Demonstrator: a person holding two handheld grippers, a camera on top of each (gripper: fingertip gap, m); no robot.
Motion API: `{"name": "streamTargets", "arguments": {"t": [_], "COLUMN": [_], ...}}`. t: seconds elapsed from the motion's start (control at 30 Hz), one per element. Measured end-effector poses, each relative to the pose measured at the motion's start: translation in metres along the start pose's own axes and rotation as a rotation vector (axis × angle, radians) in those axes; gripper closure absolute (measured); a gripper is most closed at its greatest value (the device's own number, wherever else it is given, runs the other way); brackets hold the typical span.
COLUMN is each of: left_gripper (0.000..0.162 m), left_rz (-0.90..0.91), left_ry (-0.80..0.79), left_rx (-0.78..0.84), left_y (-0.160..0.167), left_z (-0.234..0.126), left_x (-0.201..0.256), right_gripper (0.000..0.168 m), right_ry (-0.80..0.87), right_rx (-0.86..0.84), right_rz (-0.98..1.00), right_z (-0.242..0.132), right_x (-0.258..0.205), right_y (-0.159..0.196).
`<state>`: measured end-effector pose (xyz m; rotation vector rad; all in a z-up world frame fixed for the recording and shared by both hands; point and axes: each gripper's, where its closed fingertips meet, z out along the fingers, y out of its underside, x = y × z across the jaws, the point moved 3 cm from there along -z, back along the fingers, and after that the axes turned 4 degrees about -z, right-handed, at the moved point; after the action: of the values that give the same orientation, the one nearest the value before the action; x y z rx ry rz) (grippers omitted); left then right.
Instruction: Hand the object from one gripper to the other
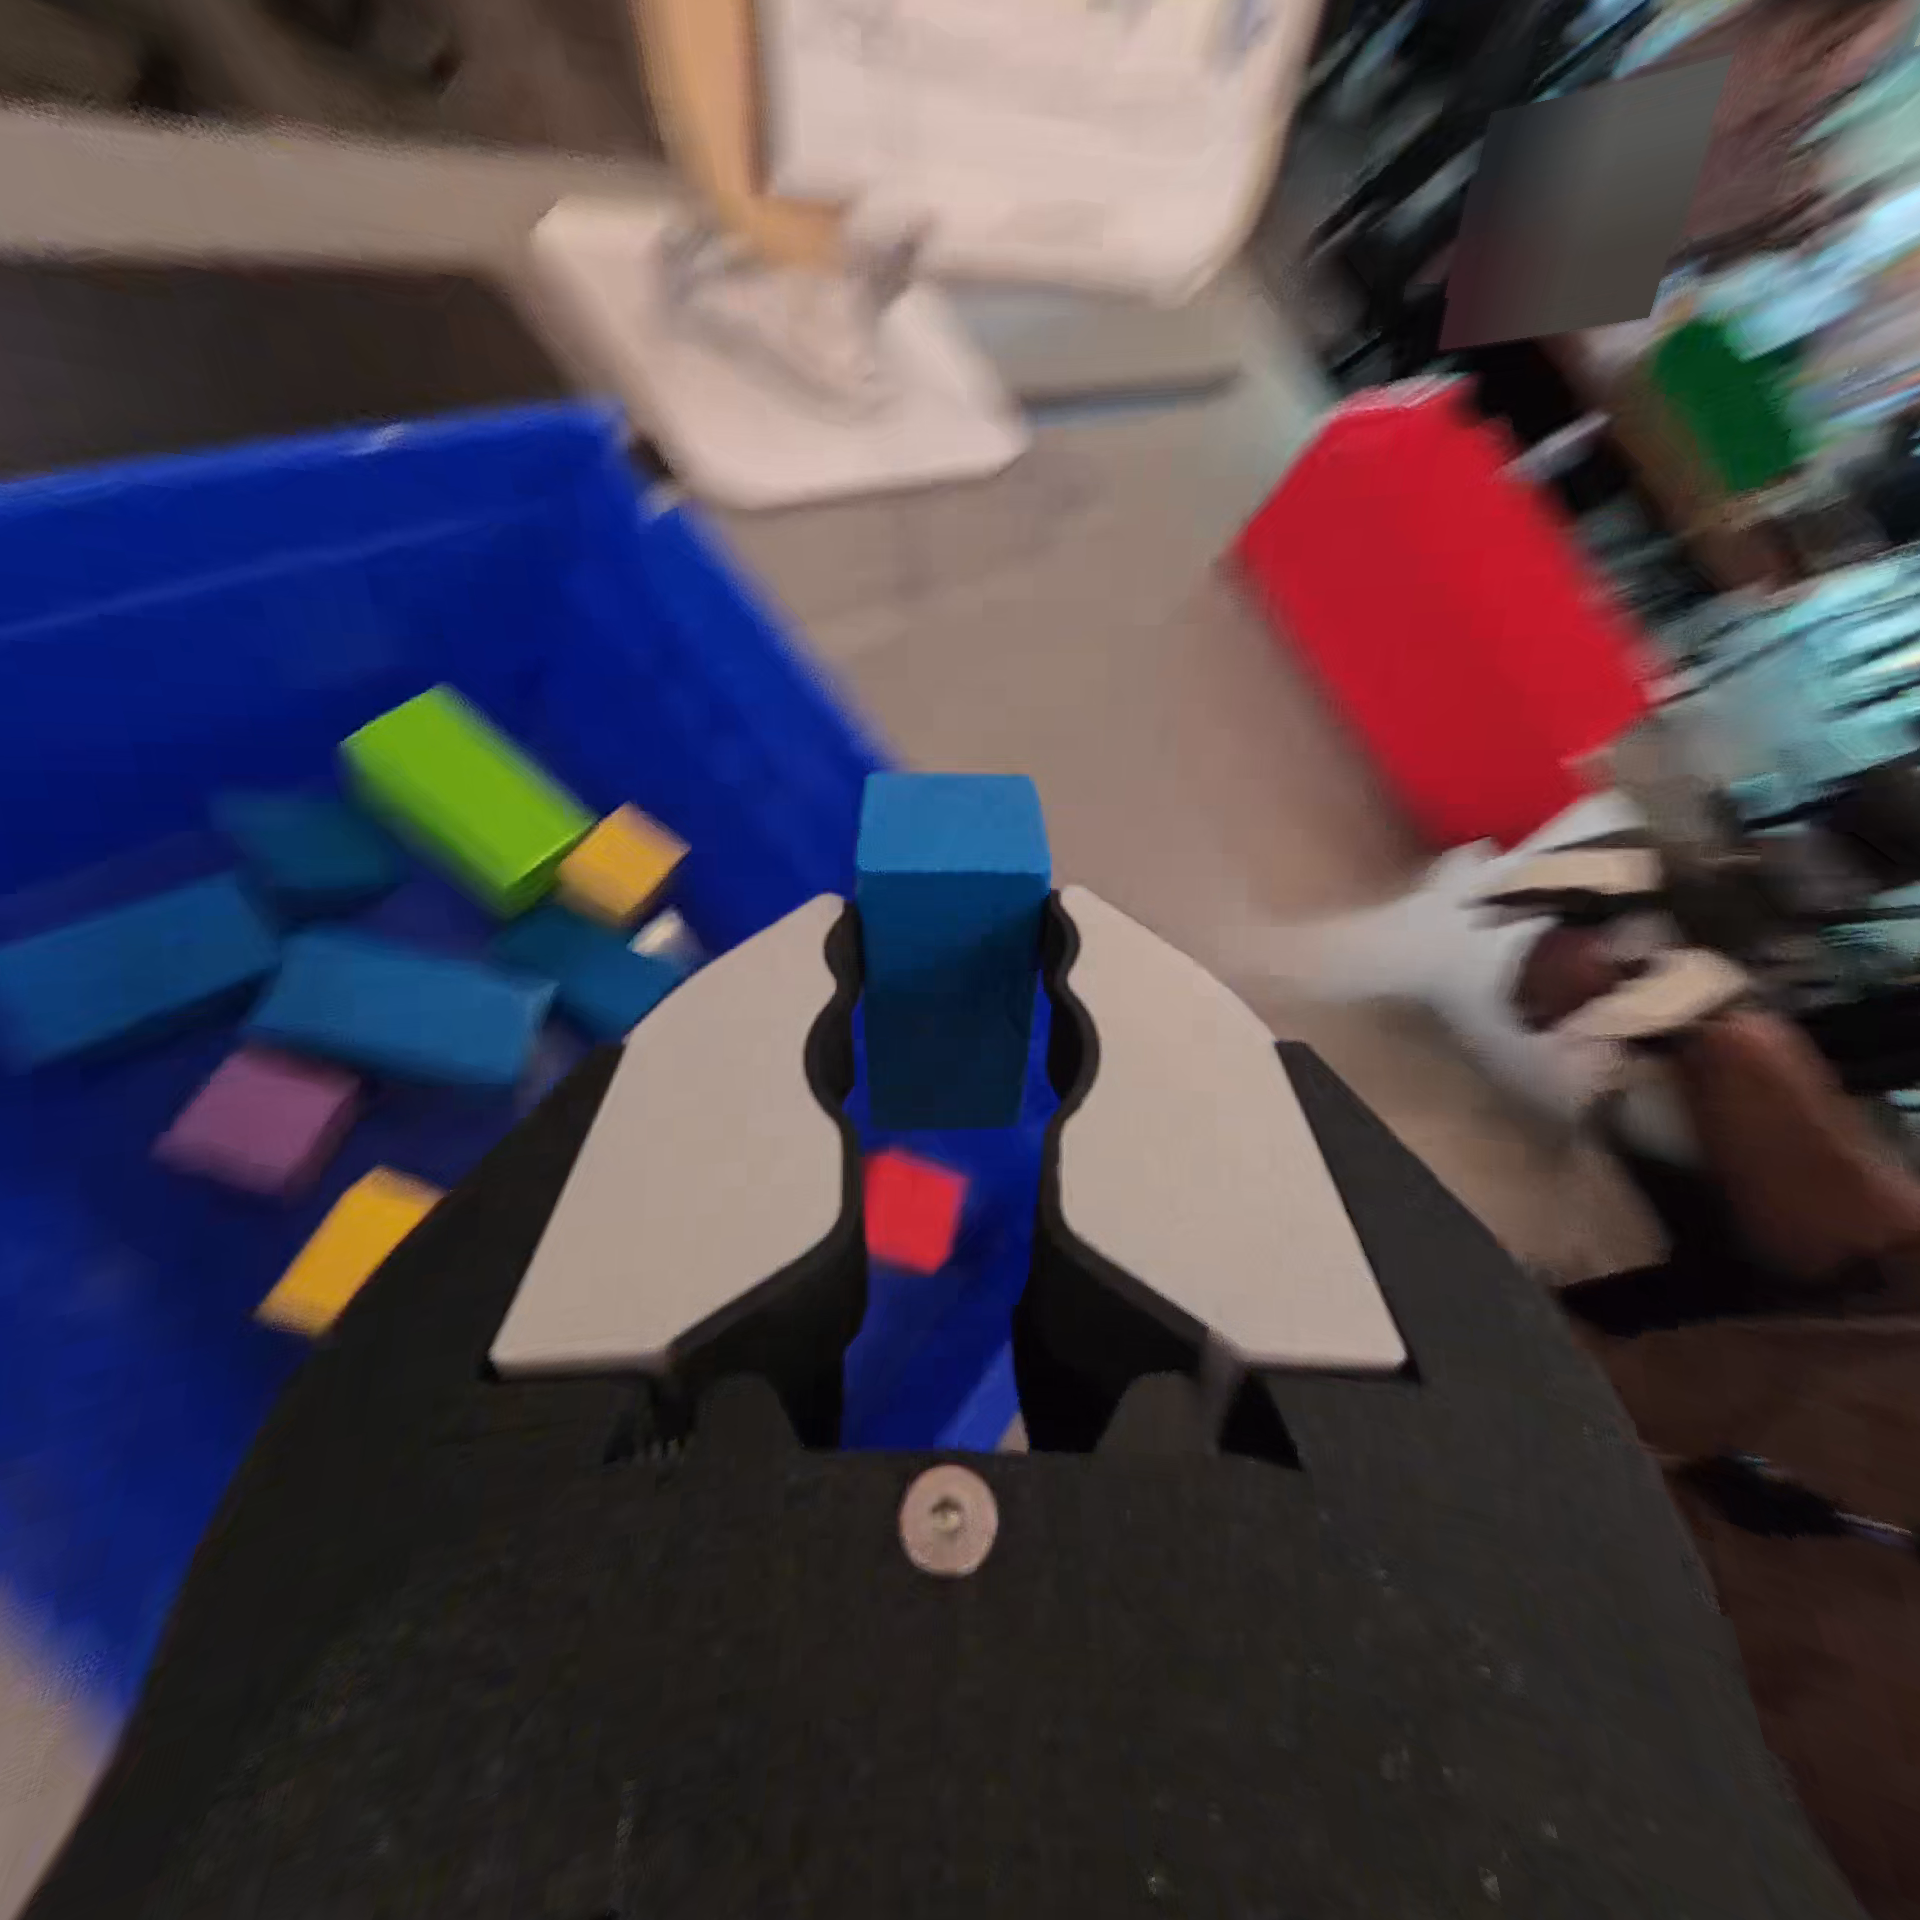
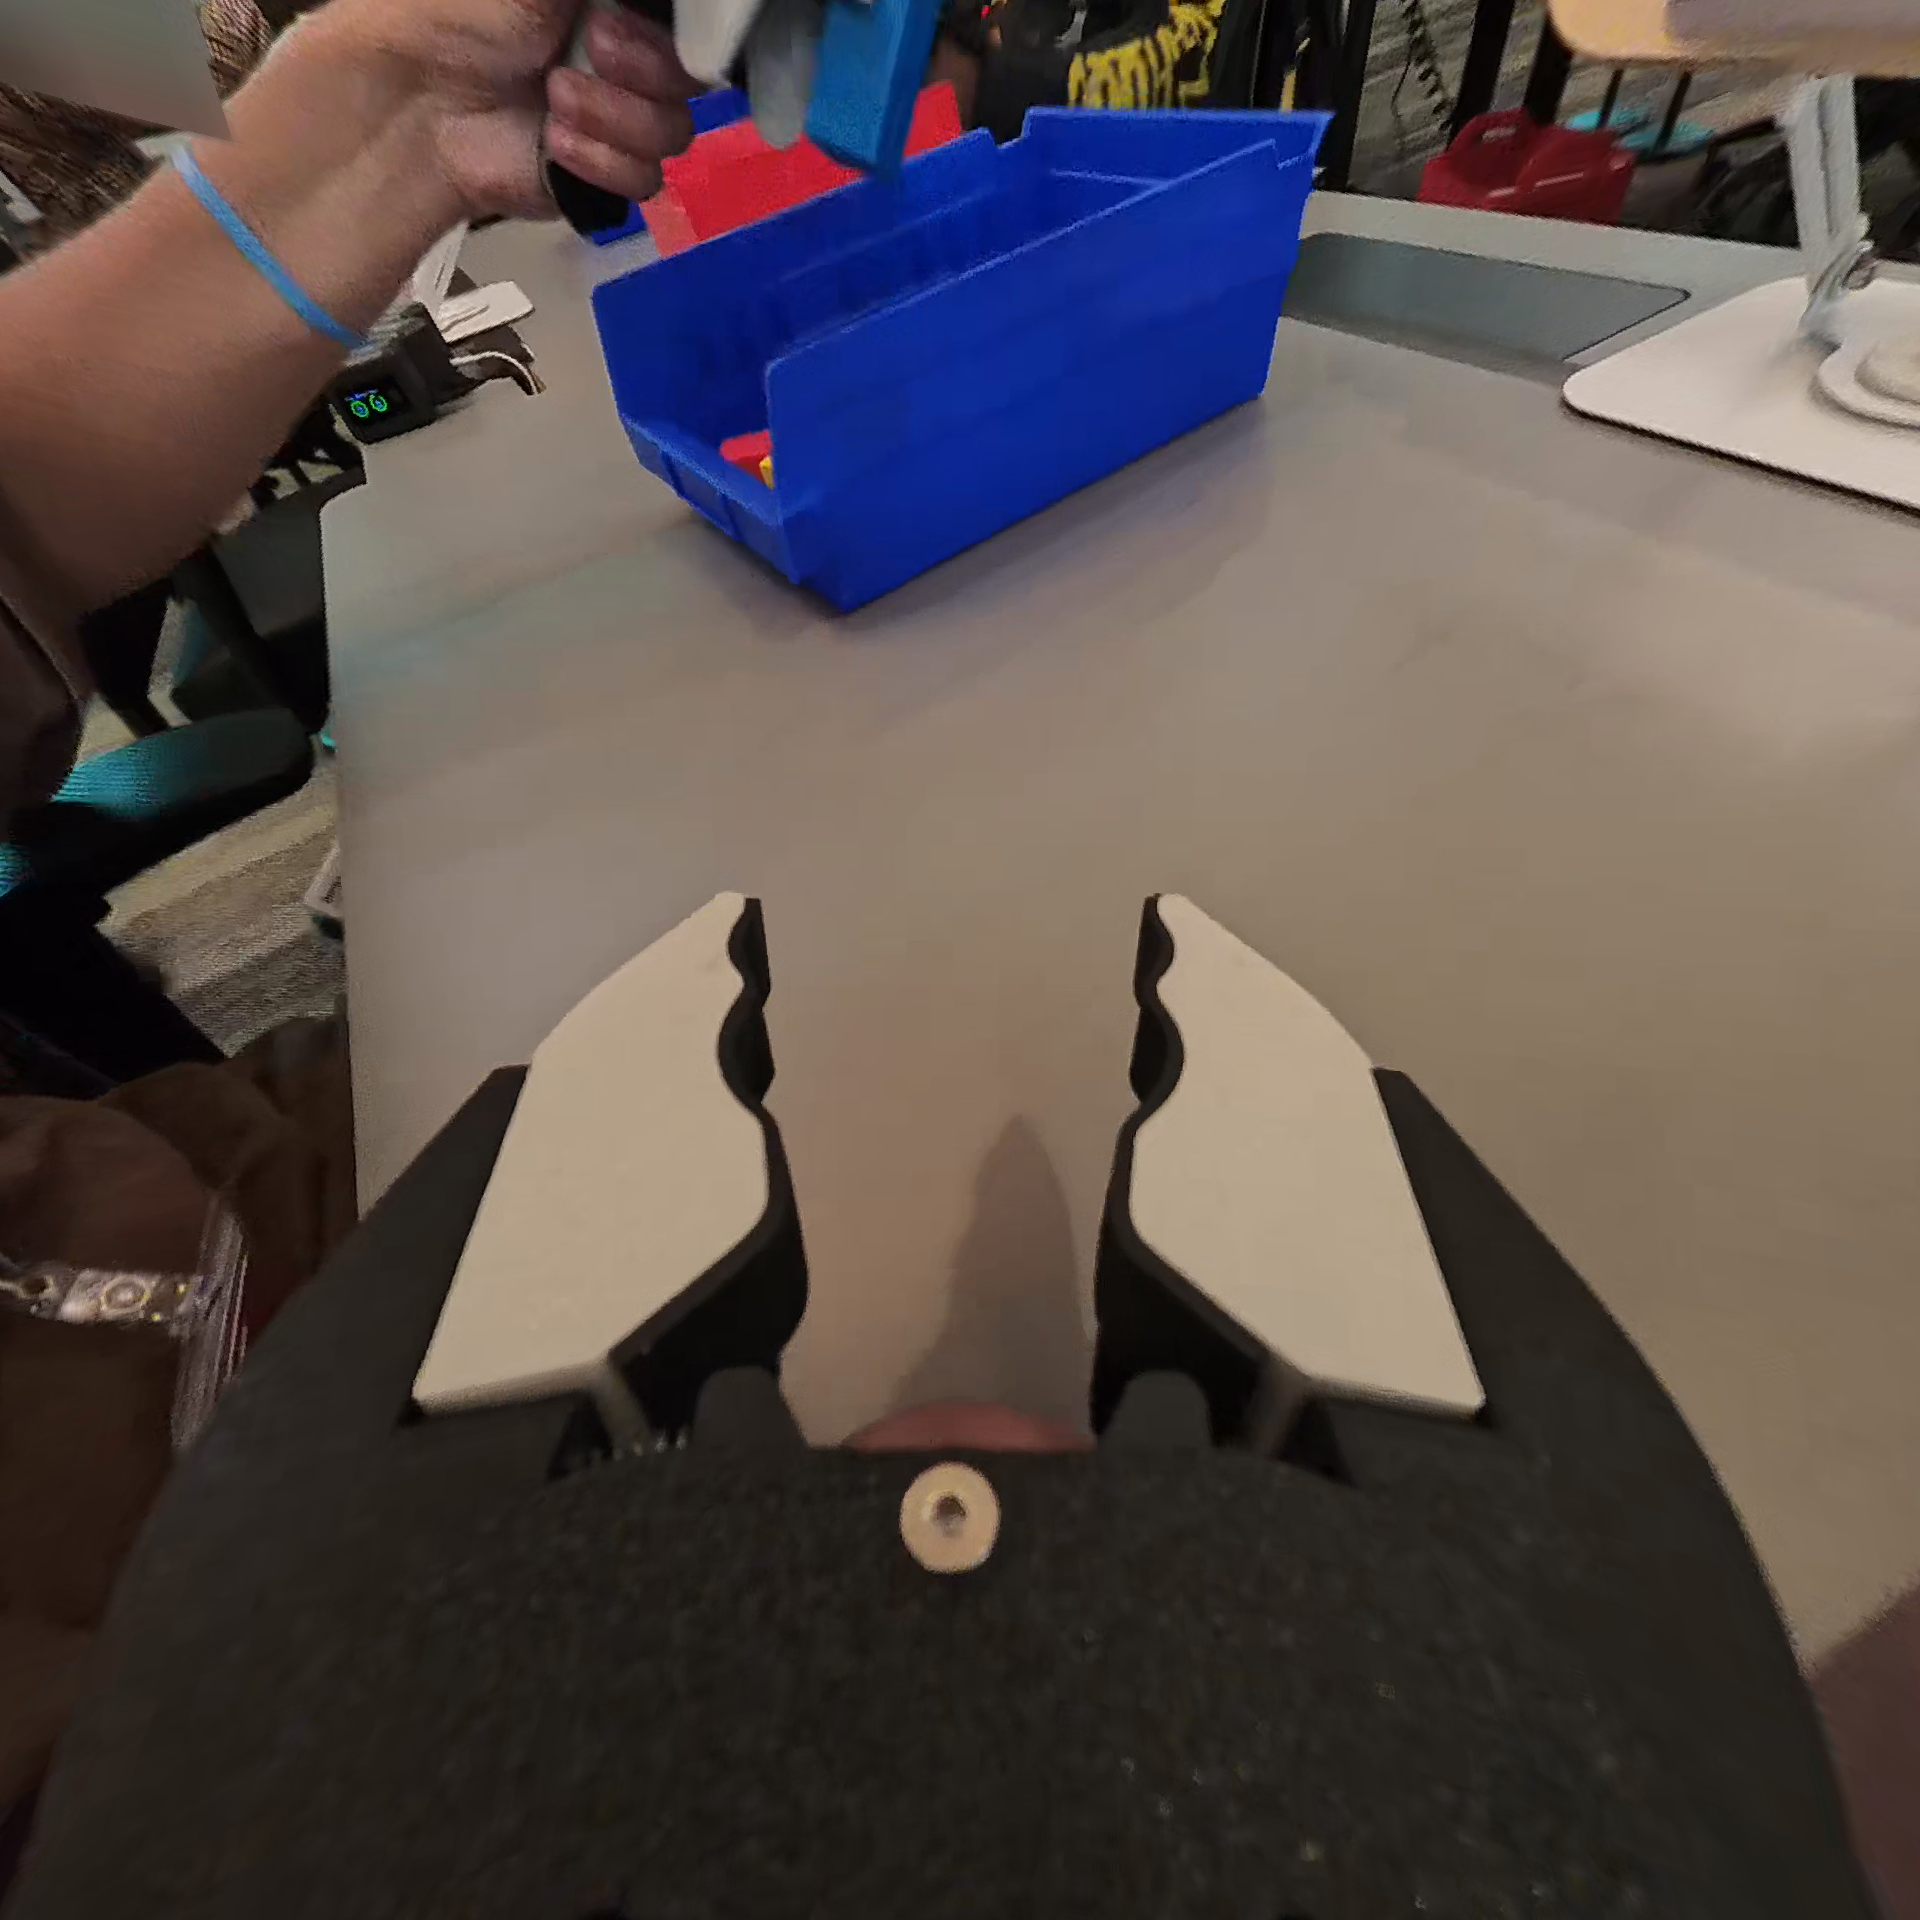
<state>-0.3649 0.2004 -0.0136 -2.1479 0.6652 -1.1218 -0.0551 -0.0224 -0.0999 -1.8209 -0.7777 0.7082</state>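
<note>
My left gripper (image 1: 951, 935) clamps the block (image 1: 948, 935), long axis along its fingers; my right gripper (image 2: 951, 1039), gaping and empty, sees it upper left, well apart.

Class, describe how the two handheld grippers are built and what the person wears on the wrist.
Both the left gripper and the right gripper have black textured bodies, a silver screw at centre, and two pale grey fingers with wavy black inner pads. The wrist wears a thin blue band.
</note>
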Motion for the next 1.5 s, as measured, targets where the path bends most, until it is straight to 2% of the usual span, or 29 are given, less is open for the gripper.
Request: {"name": "streamTargets", "arguments": {"t": [0.07, 0.2, 0.33, 0.43, 0.53, 0.63, 0.93, 0.97, 1.0, 1.03, 1.1, 1.17, 1.27, 1.33, 1.43, 1.5], "left_gripper": [0.129, 0.129, 0.129, 0.129, 0.129, 0.129, 0.129, 0.118, 0.097, 0.086, 0.094, 0.096, 0.097, 0.099, 0.101, 0.102], "left_rz": [-0.01, 0.035, 0.104, 0.176, 0.225, 0.246, 0.161, 0.15, 0.149, 0.155, 0.176, 0.178, 0.152, 0.151, 0.154, 0.158], "left_ry": [0.193, 0.441, 0.617, 0.69, 0.71, 0.742, 0.757, 0.727, 0.683, 0.635, 0.567, 0.508, 0.436, 0.389, 0.354, 0.369], "left_rx": [0.116, 0.21, 0.166, 0.11, 0.08, 0.045, 0.017, 0.023, 0.022, 0.016, 0.012, -0.016, -0.067, -0.062, -0.062, -0.07], "left_y": [-0.011, -0.016, -0.006, 0.007, 0.017, 0.028, 0.054, 0.057, 0.062, 0.071, 0.096, 0.128, 0.175, 0.194, 0.21, 0.214], "left_z": [0.002, 0.027, 0.065, 0.088, 0.105, 0.115, 0.126, 0.123, 0.119, 0.114, 0.101, 0.092, 0.087, 0.087, 0.091, 0.092], "left_x": [0.031, 0.085, 0.141, 0.176, 0.198, 0.21, 0.222, 0.22, 0.217, 0.213, 0.208, 0.206, 0.202, 0.201, 0.202, 0.207], "right_gripper": [0.102, 0.106, 0.107, 0.108, 0.111, 0.136, 0.137, 0.137, 0.137, 0.137, 0.137, 0.137, 0.137, 0.137, 0.137, 0.137], "right_ry": [-0.041, -0.124, -0.252, -0.32, -0.406, -0.407, -0.39, -0.362, -0.321, -0.263, -0.094, 0.154, 0.599, 0.804, 0.905, 0.87], "right_rx": [0.015, 0.07, 0.169, 0.218, 0.23, 0.226, 0.195, 0.191, 0.188, 0.194, 0.18, 0.121, -0.077, -0.229, -0.498, -0.624], "right_rz": [0.016, 0.033, 0.113, 0.161, 0.199, 0.212, 0.247, 0.235, 0.214, 0.196, 0.188, 0.237, 0.31, 0.399, 0.563, 0.656], "right_z": [0.009, 0.03, 0.05, 0.057, 0.058, 0.055, 0.027, 0.019, 0.006, -0.01, -0.048, -0.094, -0.167, -0.203, -0.223, -0.216], "right_x": [0.005, 0.009, 0.005, 0.006, 0.002, 0.006, 0.004, 0.006, 0.01, 0.018, 0.043, 0.081, 0.146, 0.178, 0.207, 0.216], "right_y": [-0.017, -0.069, -0.123, -0.144, -0.146, -0.136, -0.113, -0.113, -0.115, -0.119, -0.123, -0.118, -0.087, -0.057, -0.003, 0.03]}}
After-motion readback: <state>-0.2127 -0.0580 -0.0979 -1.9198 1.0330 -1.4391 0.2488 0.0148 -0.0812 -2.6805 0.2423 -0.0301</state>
